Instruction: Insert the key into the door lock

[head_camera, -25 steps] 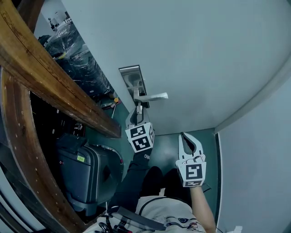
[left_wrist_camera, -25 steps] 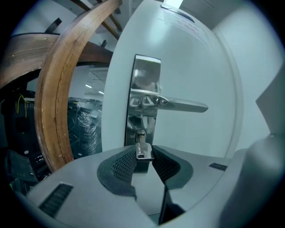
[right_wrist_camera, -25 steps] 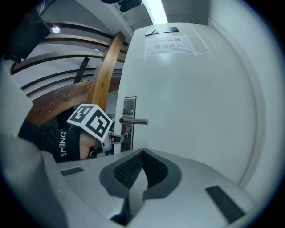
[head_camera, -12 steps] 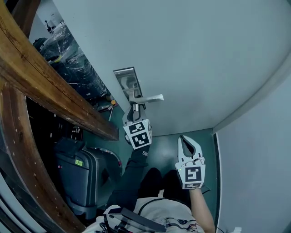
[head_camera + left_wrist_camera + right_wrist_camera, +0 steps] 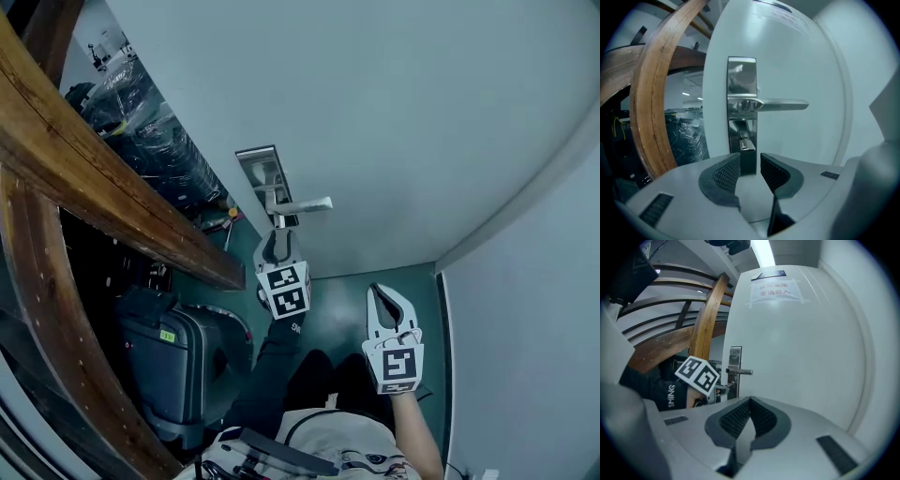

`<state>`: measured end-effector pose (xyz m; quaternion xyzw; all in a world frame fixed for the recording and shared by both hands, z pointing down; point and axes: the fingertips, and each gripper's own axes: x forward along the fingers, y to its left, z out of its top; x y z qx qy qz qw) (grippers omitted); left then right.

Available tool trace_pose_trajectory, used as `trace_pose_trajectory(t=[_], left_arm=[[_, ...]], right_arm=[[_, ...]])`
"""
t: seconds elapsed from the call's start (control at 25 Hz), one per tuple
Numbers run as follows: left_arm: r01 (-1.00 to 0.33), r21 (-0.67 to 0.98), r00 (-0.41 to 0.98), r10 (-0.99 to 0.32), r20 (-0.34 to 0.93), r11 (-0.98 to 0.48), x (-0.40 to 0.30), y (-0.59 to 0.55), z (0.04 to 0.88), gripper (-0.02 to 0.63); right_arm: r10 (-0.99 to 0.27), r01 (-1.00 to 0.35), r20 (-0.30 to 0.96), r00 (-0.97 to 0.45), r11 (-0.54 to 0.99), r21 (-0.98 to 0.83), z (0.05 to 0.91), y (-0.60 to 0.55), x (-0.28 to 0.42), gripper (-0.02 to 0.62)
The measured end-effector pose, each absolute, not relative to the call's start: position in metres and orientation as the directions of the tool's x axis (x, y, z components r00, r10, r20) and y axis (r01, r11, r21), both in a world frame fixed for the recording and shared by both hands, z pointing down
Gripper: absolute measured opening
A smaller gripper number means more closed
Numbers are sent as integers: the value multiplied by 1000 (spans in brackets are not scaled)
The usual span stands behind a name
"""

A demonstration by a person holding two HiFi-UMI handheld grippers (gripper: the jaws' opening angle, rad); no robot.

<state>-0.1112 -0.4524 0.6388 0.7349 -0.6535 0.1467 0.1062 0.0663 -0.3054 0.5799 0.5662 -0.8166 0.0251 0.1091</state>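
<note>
A steel lock plate [image 5: 741, 108] with a lever handle [image 5: 780, 104] is fixed to the pale door [image 5: 403, 112]. A small metal key [image 5: 746, 143] sits in the keyhole below the handle. My left gripper [image 5: 750, 165] is just short of the key. Its jaws stand a little apart with nothing between them. In the head view the left gripper [image 5: 276, 236] points up at the lock plate [image 5: 262, 172] from below. My right gripper [image 5: 384, 296] hangs lower and to the right, away from the door. Its pads [image 5: 761, 418] are pressed together and empty.
A curved wooden beam [image 5: 103, 178] runs along the left of the doorway. Plastic-wrapped bundles [image 5: 155, 141] lie behind it, and a grey suitcase [image 5: 173, 361] stands on the floor at the left. A wall [image 5: 525, 337] closes the right side. A paper notice [image 5: 777, 290] is taped high on the door.
My left gripper has drawn back a little from the lock plate, and the key stays in the keyhole. The right gripper has barely moved.
</note>
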Motion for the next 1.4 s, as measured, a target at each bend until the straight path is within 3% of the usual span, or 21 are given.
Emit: trace_pose_trajectory(t=[0.2, 0.28, 0.76, 1.4], left_arm=[[-983, -42, 163, -951, 261, -179, -100, -372, 581, 117], [-979, -46, 182, -958, 220, -197, -95, -348, 542, 5], [-984, -36, 172, -979, 107, -177, -106, -297, 385, 5], [-981, -31, 192, -980, 44, -194, -100, -308, 348, 5]], right_arm=[[-911, -921, 187, -367, 384, 67, 519, -299, 57, 5], [-906, -914, 172, -387, 402, 62, 486, -298, 50, 5], [-896, -894, 42, -443, 445, 56, 352, -289, 25, 6], [-893, -892, -17, -450, 449, 49, 321, -299, 20, 5]])
